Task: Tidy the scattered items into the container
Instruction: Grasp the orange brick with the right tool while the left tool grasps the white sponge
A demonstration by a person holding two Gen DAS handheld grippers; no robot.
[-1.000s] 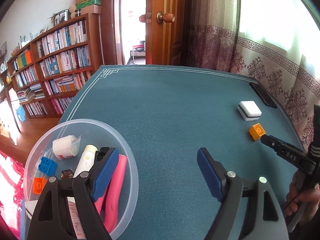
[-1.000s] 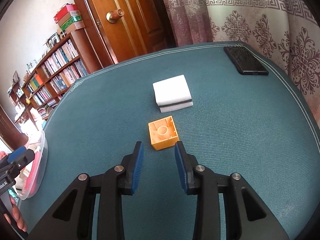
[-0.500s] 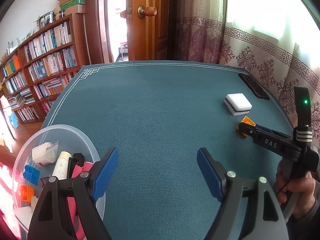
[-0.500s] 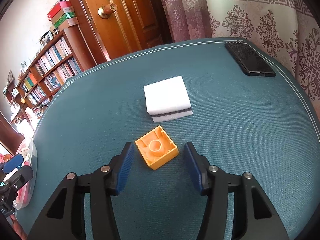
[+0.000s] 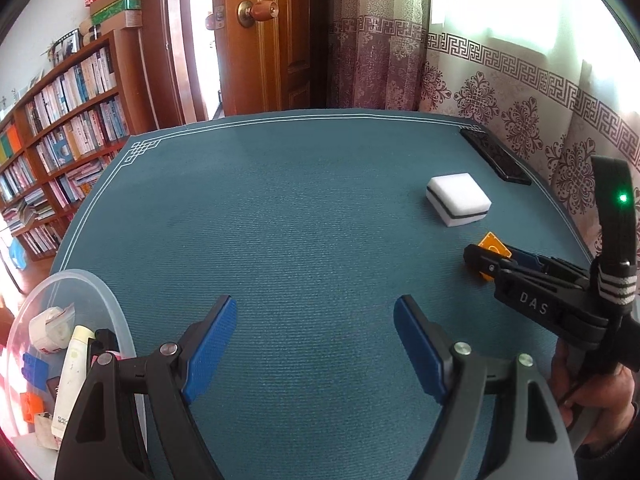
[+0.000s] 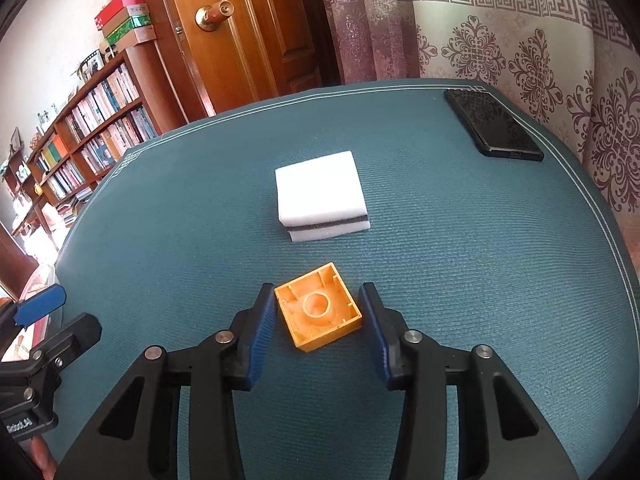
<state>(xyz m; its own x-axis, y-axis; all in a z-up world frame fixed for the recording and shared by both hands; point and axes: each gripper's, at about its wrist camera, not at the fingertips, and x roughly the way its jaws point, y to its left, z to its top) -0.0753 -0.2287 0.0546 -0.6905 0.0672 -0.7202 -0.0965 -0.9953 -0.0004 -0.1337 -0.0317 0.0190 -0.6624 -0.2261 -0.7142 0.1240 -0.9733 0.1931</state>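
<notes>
An orange toy brick (image 6: 319,311) lies upside down on the teal mat, hollow side up. My right gripper (image 6: 320,316) is open with one blue pad on each side of the brick, close to it but with small gaps showing. In the left wrist view the brick (image 5: 493,245) is partly hidden behind that gripper. A white sponge (image 6: 320,196) with a dark stripe lies just beyond the brick. My left gripper (image 5: 316,344) is open and empty over bare mat. The clear plastic container (image 5: 106,300) at the lower left holds a tube, a tape roll and toy bricks.
A black phone (image 6: 492,128) lies near the mat's far right edge, by the patterned curtain. A bookshelf (image 5: 60,128) and a wooden door (image 5: 272,40) stand beyond the table. A hand (image 5: 592,400) holds the right gripper's handle.
My right gripper has moved forward and opened wider, so the orange brick now sits between its pads. My left gripper has swung right, away from the container.
</notes>
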